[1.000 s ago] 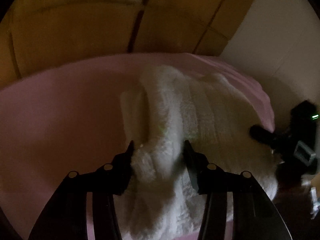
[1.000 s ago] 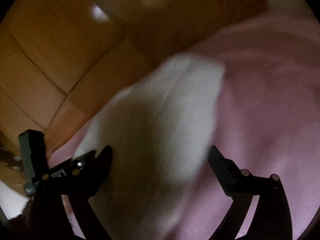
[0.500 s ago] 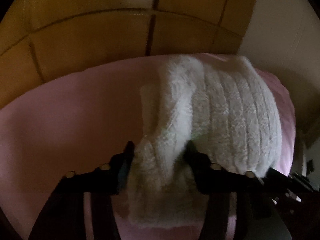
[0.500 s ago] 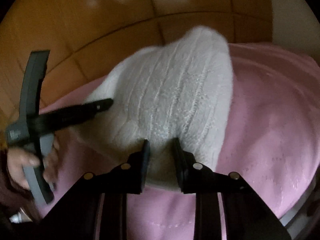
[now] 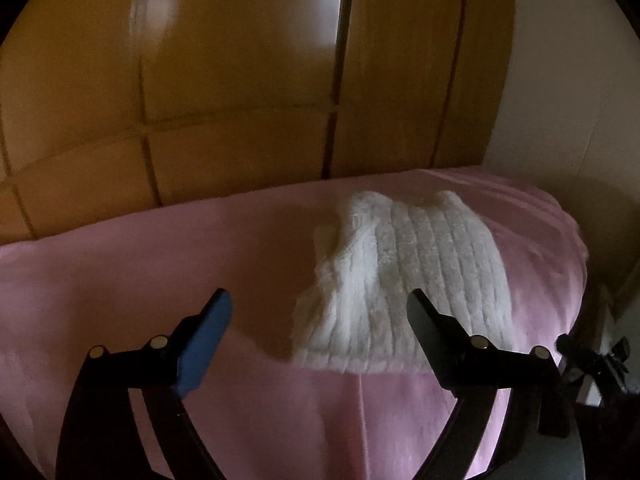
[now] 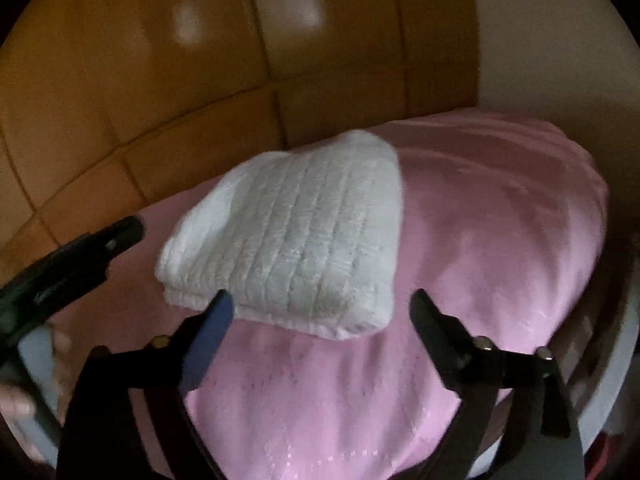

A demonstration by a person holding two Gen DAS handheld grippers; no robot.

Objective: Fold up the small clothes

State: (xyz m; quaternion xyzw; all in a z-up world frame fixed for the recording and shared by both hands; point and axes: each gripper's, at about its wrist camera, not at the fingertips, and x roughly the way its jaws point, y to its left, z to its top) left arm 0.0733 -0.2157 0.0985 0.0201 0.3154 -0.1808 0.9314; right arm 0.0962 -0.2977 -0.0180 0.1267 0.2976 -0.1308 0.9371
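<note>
A white ribbed fluffy garment (image 5: 404,280) lies folded into a thick stack on the pink blanket (image 5: 140,272); in the right wrist view the garment (image 6: 296,236) shows layered edges at its near side. My left gripper (image 5: 320,320) hangs above and just short of the garment's near edge, its jaws opening wide with nothing between the pads. My right gripper (image 6: 322,314) is likewise back from the near edge, jaws opening, nothing held. The left gripper's black finger (image 6: 88,248) and a hand on its handle appear at the left of the right wrist view.
The pink blanket (image 6: 500,240) covers a rounded surface that drops off at the right. Glossy wooden wardrobe doors (image 5: 240,80) stand right behind it and a pale wall (image 5: 568,80) is at the right. The other gripper's dark body (image 5: 592,364) pokes in at the lower right.
Both grippers were shut on the white garment; both have let go, spread their jaws wide and drawn back and up. The garment now lies folded on the blanket.
</note>
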